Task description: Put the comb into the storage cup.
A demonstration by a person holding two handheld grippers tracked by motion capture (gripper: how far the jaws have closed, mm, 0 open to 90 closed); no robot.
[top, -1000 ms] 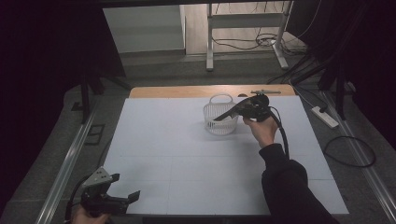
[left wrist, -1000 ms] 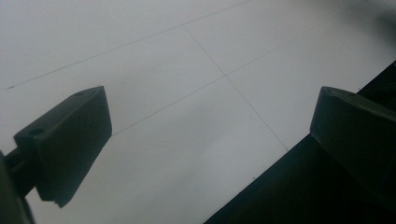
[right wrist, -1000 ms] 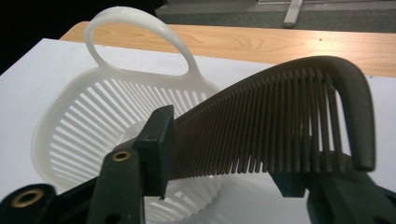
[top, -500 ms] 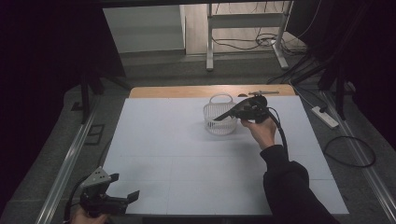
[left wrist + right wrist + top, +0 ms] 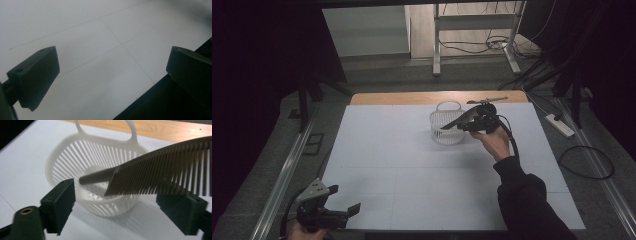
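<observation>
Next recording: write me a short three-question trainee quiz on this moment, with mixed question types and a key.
1. True or false: the comb lies flat on the bottom of the white basket.
2. Where is the left gripper? A) over the basket. B) by the table's near left corner. C) on the wooden strip at the far edge.
3. Fill in the blank: in the right gripper view, the jaws of the right gripper stand ___ (open or shut).

Key: 1 false, as the comb is in the air with its handle tip pointing into the basket. 2 B. 3 open.
</observation>
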